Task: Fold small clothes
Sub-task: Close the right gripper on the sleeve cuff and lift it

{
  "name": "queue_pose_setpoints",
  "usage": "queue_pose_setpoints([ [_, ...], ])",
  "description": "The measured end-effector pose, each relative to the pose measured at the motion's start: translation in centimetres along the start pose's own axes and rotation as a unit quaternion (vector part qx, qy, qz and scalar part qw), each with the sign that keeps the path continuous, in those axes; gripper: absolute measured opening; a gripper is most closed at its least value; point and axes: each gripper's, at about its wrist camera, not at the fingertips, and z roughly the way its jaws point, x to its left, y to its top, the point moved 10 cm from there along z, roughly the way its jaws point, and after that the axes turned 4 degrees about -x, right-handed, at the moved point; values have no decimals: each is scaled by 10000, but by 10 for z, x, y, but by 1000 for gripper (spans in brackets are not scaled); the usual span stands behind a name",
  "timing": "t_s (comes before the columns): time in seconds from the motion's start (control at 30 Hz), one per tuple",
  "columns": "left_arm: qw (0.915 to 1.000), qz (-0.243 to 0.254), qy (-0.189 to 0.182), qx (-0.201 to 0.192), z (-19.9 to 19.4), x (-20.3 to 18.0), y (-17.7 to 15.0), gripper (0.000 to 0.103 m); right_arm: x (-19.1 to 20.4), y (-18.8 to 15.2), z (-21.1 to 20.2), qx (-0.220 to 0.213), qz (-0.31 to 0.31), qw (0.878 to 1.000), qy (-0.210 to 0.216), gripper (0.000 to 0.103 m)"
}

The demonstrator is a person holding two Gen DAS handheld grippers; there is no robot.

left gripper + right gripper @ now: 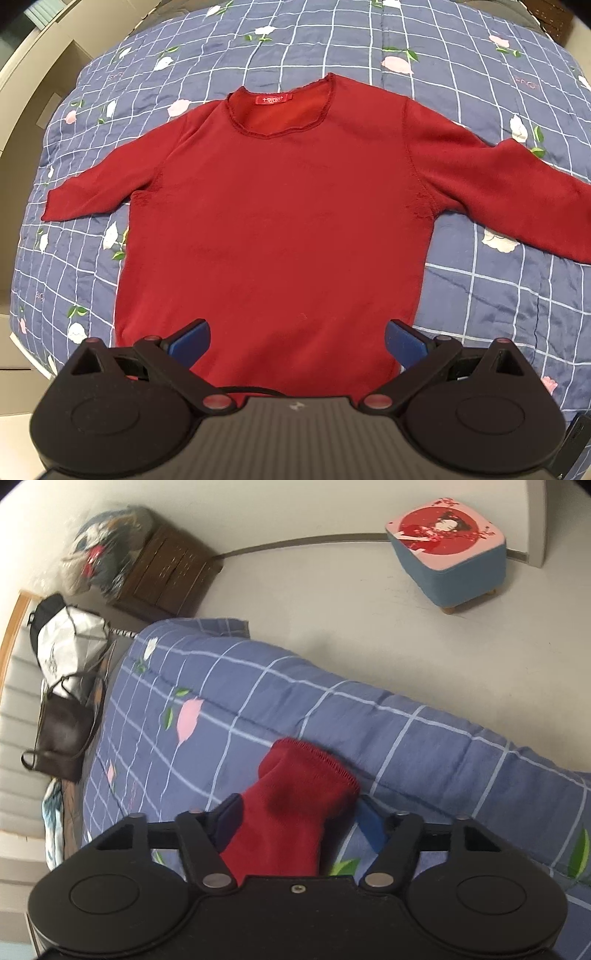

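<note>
quilt (pixel 480 295) bare around sweater (pixel 273 221) | stool (pixel 448 559) well apart

My left gripper (pixel 297 341) sits low in the middle of its frame, its blue fingers (pixel 190 341) spread wide apart with nothing between them, tilted downward. My right gripper (pixel 295 821) sits at lower centre of its frame, its fingers (pixel 369 825) spread about as wide, with a red sleeve cuff (pixel 295 805) lying between them; I think they aren't pinching it, though cloth hides the pads.
</note>
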Motion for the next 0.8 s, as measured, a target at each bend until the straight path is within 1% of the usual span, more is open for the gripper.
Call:
queue_pose_setpoints([
  [0.1, 10000, -33, -22, -46, -4, 3, -1, 103, -4, 0, -2, -141, 297, 9995, 10, 57],
  [0.13, 10000, -53, -32, -54, -4, 4, -1, 103, -5, 0, -2, -183, 335, 9993, 8, 50],
  [0.17, 9999, -72, -44, -58, -5, 5, -2, 103, -6, 1, -4, -219, 334, 9992, -8, 40],
  [0.2, 9999, -84, -51, -58, -5, 6, -3, 103, -6, 1, -5, -258, 315, 9992, -24, 34],
  [0.23, 9999, -94, -56, -59, -6, 8, -4, 103, -7, 2, -7, -305, 274, 9991, -55, 18],
  [0.27, 9999, -105, -57, -62, -7, 9, -4, 103, -7, 3, -9, -343, 227, 9991, -76, 11],
  [0.3, 9999, -119, -58, -68, -8, 11, -5, 103, -6, 3, -12, -391, 161, 9991, -89, 10],
  [0.33, 9999, -140, -64, -75, -9, 13, -6, 103, -4, 5, -16, -467, 65, 9988, -95, 8],
  [0.43, 9997, -215, -79, -103, -13, 19, -7, 103, 12, 8, -39, -835, -390, 9957, -50, 7],
  [0.5, 9995, -269, -80, -115, -15, 23, -8, 103, 29, 8, -60, -1138, -975, 9887, -16, 6],
  [0.53, 9995, -295, -78, -122, -15, 25, -8, 103, 38, 5, -68, -1253, -1355, 9828, -27, 6],
  [0.6, 9993, -339, -83, -142, -17, 29, -7, 103, 48, -3, -76, -1308, -1837, 9742, -77, 6],
  [0.67, 9991, -371, -87, -179, -20, 32, -7, 103, 48, -9, -75, -1177, -1908, 9745, -82, 6],
  [0.8, 9990, -354, -86, -241, -25, 35, -9, 103, 40, -12, -69, -1067, -1658, 9801, -223, 6],
])
